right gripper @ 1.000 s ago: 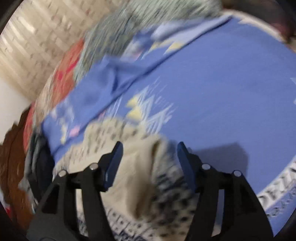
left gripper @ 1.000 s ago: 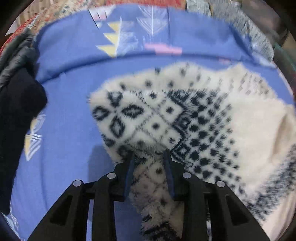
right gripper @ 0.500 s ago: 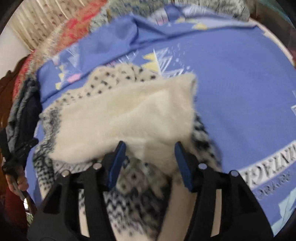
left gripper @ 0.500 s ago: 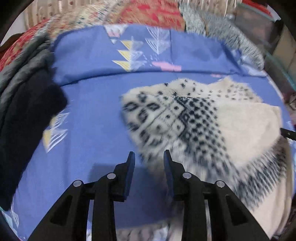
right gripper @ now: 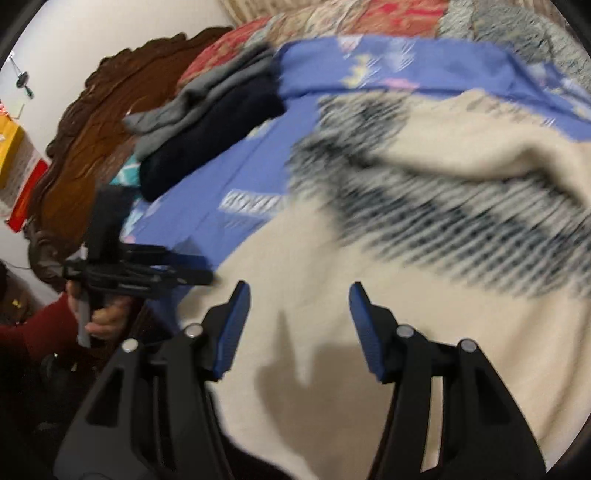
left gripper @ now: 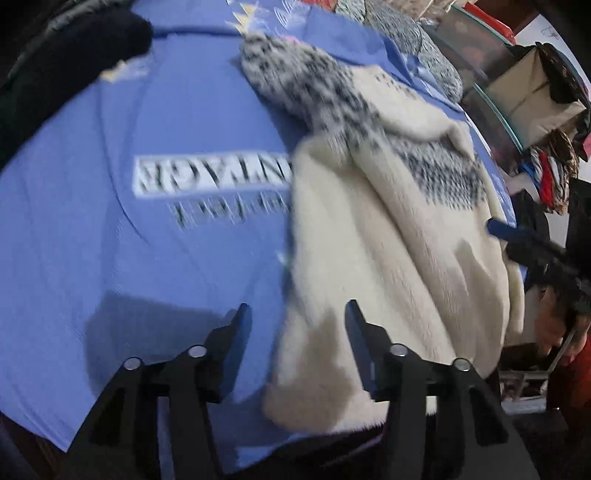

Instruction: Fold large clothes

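Note:
A cream fuzzy sweater (left gripper: 399,236) with black patterning lies on the blue printed bedsheet (left gripper: 110,240), its patterned sleeve folded across the top. My left gripper (left gripper: 295,317) hovers over the sweater's near left edge. Its jaws are opening, and the fabric lies below them, not pinched. In the right wrist view my right gripper (right gripper: 299,295) stands open above the plain cream body of the sweater (right gripper: 369,295), gripping nothing. Each gripper shows in the other's view: the right gripper (left gripper: 517,240) at the sweater's right side, the left gripper (right gripper: 147,275) in a red-sleeved hand.
A stack of folded dark and grey clothes (right gripper: 207,122) sits on the sheet by the carved wooden headboard (right gripper: 103,122). A patterned blanket (right gripper: 369,22) lies beyond the sheet. Cluttered shelves (left gripper: 524,88) stand to the right of the bed.
My left gripper let go of the patterned sleeve, pulled back to the sweater's near edge and widened its jaws. My right gripper left the folded cream part and swung over the body.

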A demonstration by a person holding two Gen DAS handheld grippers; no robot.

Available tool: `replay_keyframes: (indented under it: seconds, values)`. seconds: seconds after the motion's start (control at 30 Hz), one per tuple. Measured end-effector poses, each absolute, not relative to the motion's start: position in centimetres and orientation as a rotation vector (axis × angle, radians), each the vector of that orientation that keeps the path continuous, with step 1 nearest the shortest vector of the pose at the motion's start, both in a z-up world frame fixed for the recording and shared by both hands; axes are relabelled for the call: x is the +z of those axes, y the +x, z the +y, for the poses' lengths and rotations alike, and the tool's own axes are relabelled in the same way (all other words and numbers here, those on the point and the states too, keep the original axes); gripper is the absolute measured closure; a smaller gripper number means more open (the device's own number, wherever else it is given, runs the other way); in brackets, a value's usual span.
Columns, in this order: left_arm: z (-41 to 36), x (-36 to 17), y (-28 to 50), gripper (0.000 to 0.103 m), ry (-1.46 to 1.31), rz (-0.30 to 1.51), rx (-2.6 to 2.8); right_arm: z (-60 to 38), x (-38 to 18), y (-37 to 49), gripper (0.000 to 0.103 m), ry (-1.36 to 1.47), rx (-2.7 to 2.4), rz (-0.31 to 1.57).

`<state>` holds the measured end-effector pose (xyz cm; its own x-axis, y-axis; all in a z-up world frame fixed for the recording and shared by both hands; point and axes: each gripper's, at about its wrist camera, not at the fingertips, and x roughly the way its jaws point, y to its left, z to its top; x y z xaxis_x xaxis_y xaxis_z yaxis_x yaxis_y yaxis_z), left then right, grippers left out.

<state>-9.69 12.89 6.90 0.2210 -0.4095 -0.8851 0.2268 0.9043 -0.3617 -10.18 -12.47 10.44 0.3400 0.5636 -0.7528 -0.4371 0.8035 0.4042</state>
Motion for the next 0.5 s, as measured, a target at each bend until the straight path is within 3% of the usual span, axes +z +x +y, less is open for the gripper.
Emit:
replay_keyframes:
  seconds: [0.1,0.2,0.5]
  values:
    - [12.1,5.4,-10.5,0.024,-0.203,1.326,-0.457,-10.8,8.9,-11.5,0.049,0.169,0.635,1.087]
    - [11.8,5.9,-12.1,0.073,-0.153,1.318,-0.457,-10.7,8.7,-13.3,0.049,0.115,0.602,1.087]
    - [19.3,9.2,-23.2,0.074,-0.21,1.295,-0.373,-10.4,8.1,-16.1,0.049,0.09,0.607,1.097]
